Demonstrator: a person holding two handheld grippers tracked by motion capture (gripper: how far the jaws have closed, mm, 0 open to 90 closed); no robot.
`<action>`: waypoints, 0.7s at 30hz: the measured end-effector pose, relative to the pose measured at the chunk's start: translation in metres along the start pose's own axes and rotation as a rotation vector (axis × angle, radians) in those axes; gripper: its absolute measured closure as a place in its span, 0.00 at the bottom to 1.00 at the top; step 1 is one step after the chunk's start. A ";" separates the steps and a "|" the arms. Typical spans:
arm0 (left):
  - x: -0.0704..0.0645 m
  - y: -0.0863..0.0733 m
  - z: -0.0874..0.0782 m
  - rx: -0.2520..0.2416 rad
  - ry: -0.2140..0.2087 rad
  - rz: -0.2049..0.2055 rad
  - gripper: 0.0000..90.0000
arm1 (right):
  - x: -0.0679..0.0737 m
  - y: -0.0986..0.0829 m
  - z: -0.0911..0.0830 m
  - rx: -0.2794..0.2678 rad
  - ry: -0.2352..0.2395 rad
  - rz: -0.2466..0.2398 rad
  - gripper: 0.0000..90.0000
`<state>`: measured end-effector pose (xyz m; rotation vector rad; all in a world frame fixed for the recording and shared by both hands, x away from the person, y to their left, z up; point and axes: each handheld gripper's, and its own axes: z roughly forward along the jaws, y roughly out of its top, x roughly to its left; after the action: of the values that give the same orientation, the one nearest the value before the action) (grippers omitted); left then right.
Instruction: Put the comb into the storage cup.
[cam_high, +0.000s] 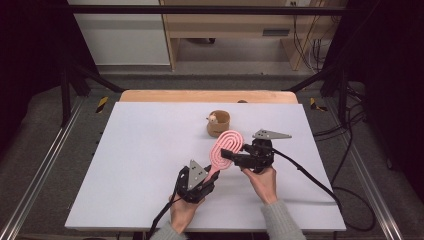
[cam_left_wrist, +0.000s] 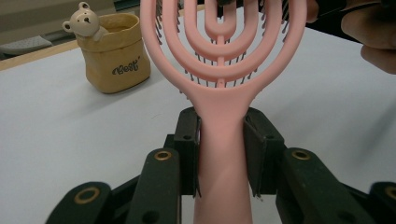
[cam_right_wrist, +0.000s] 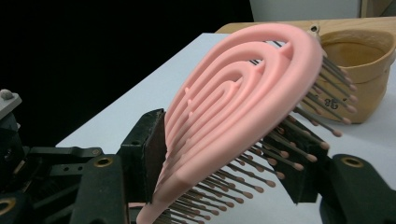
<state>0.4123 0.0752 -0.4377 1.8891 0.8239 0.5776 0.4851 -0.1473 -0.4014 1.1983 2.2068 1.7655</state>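
A pink hairbrush (cam_high: 227, 145) with a looped open head is held above the white table, head pointing away from the person. My left gripper (cam_high: 212, 176) is shut on its handle; in the left gripper view both pads press the handle (cam_left_wrist: 220, 154). My right gripper (cam_high: 226, 154) comes in from the right and stands open astride the brush head (cam_right_wrist: 233, 102): one pad lies by the back, the other among the straight bristle tips (cam_right_wrist: 299, 154). A tan pouch (cam_high: 218, 123) with a small bear figure (cam_left_wrist: 85, 21) on its rim stands just beyond the brush.
The white table (cam_high: 150, 160) has a wooden strip (cam_high: 200, 96) along its far edge. Black cables (cam_high: 310, 175) trail from both grippers toward the near and right edges. Dark frame posts and floor surround the table.
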 end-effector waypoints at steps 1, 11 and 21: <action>0.000 0.000 0.000 0.000 0.002 0.000 0.76 | 0.000 0.000 0.000 0.001 0.002 0.004 0.46; -0.004 -0.001 0.006 0.014 0.014 0.003 0.76 | 0.001 0.001 -0.002 0.007 0.012 0.023 0.54; -0.008 -0.001 0.010 0.019 0.016 0.008 0.77 | 0.004 0.002 -0.006 -0.016 0.038 0.027 0.64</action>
<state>0.4140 0.0640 -0.4436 1.9081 0.8350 0.5926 0.4806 -0.1500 -0.3960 1.2074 2.2022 1.8282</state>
